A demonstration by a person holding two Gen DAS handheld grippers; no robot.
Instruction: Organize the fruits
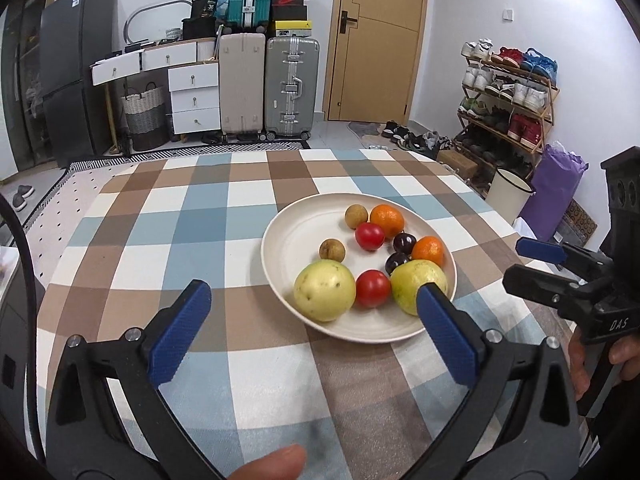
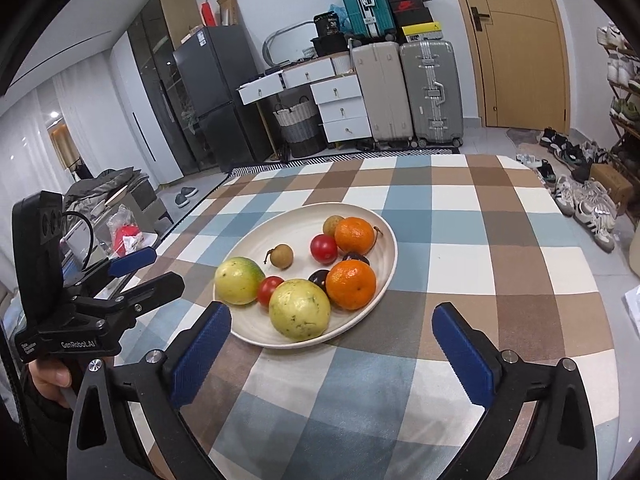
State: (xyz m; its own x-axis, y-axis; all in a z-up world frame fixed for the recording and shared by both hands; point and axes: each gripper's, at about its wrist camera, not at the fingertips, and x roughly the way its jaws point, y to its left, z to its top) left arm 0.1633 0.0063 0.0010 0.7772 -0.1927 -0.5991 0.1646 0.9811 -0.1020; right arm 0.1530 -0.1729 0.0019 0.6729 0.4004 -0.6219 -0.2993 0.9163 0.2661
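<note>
On the desk (image 1: 120, 240), checkered cloth in brown, blue and white, sits a cream plate (image 1: 296, 236) holding all the fruit, mixed: two yellow-green guavas (image 1: 325, 291), two tomatoes (image 1: 369, 236), two oranges (image 1: 387, 221), two dark plums (image 1: 404, 242), two longans (image 1: 332, 249). Big guavas crowd the plate's 6 o'clock edge, small fruit toward 12 — likely dumped unsorted, so sorting not yet begun. Left claw (image 1: 312, 304) spread wide, empty, plate at its 1 o'clock; right claw (image 2: 332, 320) also released, empty, plate at its 11 o'clock, both low over the cloth, probably poised for a first pick. Room behind: suitcases (image 1: 292, 88), white drawers (image 1: 194, 96), fridge (image 1: 76, 76), wooden door (image 1: 376, 40), shoe rack (image 1: 508, 92).
</note>
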